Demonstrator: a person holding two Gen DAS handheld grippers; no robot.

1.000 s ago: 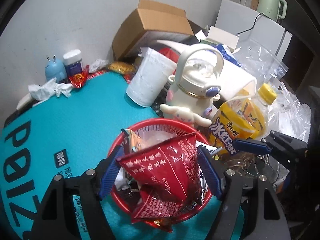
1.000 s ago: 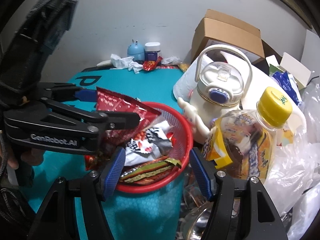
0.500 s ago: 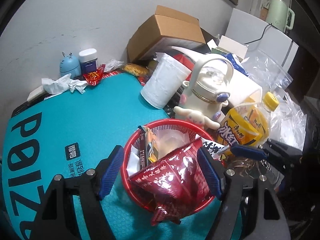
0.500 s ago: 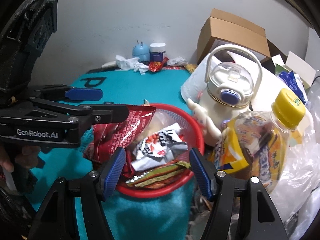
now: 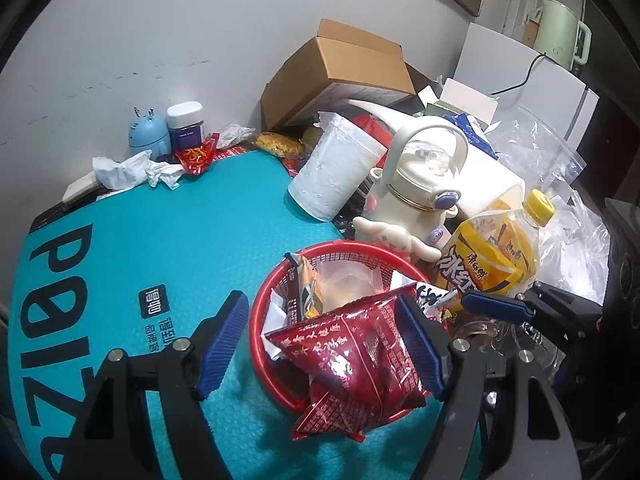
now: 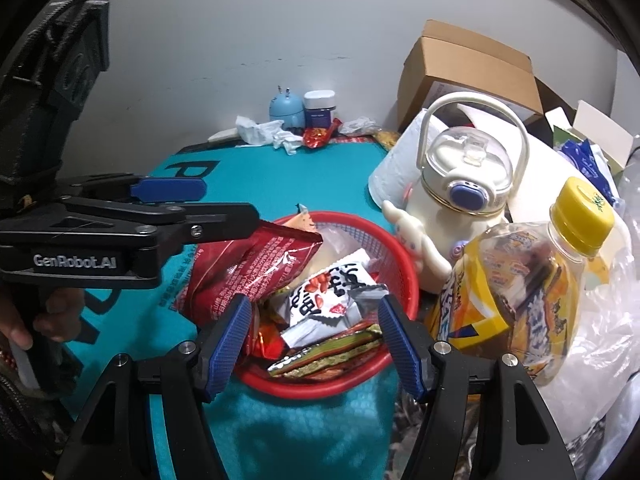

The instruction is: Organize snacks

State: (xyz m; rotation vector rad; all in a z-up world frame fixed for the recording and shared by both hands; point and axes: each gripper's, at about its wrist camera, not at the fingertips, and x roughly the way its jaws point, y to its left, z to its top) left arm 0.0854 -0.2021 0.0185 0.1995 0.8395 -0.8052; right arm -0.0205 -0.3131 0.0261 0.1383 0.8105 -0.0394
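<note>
A red mesh basket [image 5: 267, 312] [image 6: 404, 264] sits on the teal mat, filled with several snack packets. A dark red snack bag [image 5: 356, 352] [image 6: 248, 272] lies over its near rim, partly hanging out. My left gripper [image 5: 320, 344] is open above the basket, its fingers either side of the red bag without holding it. My right gripper [image 6: 314, 344] is open and empty at the basket's near edge. A white peanut packet [image 6: 332, 292] and a green-gold packet [image 6: 332, 354] lie inside. A small red snack packet [image 5: 196, 156] lies at the mat's far edge.
A cream character bottle [image 5: 420, 196] and a yellow iced tea bottle [image 5: 492, 256] stand right of the basket. A paper roll [image 5: 332, 176], a cardboard box [image 5: 340, 76], plastic bags [image 5: 560, 208], crumpled tissue [image 5: 128, 168], a blue figure [image 5: 146, 134] and a jar [image 5: 186, 124] lie behind.
My left gripper has let go of the dark red bag and drawn back and up. The bag has dropped onto the basket's near rim. My right gripper has barely moved.
</note>
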